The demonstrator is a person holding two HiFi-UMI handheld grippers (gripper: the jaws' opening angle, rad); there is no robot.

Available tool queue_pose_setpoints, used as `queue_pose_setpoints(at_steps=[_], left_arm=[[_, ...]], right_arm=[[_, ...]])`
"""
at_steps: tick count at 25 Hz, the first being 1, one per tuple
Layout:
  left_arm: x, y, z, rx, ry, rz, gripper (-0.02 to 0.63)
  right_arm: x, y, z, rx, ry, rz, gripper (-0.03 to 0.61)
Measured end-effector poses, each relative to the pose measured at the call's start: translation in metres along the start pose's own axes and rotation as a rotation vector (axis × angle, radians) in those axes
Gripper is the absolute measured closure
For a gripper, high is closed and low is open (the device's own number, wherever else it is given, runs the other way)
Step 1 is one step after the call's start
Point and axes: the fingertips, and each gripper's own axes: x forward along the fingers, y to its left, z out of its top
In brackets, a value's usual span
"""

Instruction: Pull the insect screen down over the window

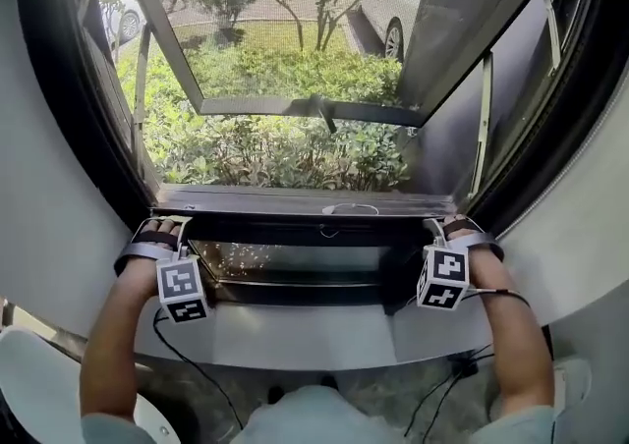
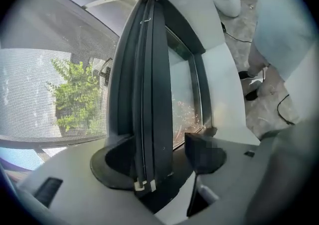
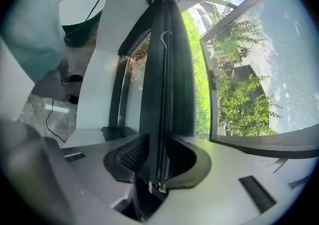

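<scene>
Above the sill (image 1: 295, 334), the screen bar (image 1: 305, 201) runs left to right. Your right gripper (image 3: 158, 162) clamps its right end; your left gripper (image 2: 158, 159) straddles the left end, jaws apart.

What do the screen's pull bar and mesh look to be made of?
Pull bar: dark, matt, straight profile with long grooves along it; probably coated metal, possibly plastic. Mesh: fine pale-grey weave, see-through; likely a synthetic fibre, exact kind unclear.
</scene>
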Motion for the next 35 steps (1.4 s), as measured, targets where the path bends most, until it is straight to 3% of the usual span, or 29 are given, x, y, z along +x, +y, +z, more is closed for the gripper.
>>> queue_pose_setpoints(at_steps=[6, 12, 16, 28, 32, 35], left_arm=[[-0.0037, -0.0029, 0.0005, -0.003, -0.018, -0.074, 0.298], [-0.0056, -0.0021, -0.0009, 0.036, 0.022, -0.132, 0.310], [-0.0049, -0.0029, -0.0003, 0.018, 0.019, -0.138, 0.310], [-0.0005, -0.0022, 0.0009, 0.005, 0.002, -0.068, 0.308], [0.0001, 0.0002, -0.0004, -0.001, -0.012, 0.044, 0.308], [0.0024, 0.0022, -0.0001, -0.010, -0.026, 0.159, 0.308]], right_arm=[[-0.0048, 0.0062, -0.0003, 0.016, -0.019, 0.115, 0.465], [-0.0065, 0.0074, 0.0005, 0.030, -0.014, 0.150, 0.463], [-0.0052, 0.0086, 0.0007, 0.032, -0.013, 0.163, 0.465], [-0.0015, 0.0094, 0.0008, 0.065, 0.001, 0.132, 0.476], [-0.0023, 0.0090, 0.0014, 0.067, 0.007, 0.056, 0.480], [-0.0012, 0.0062, 0.0008, 0.056, 0.022, -0.050, 0.497]])
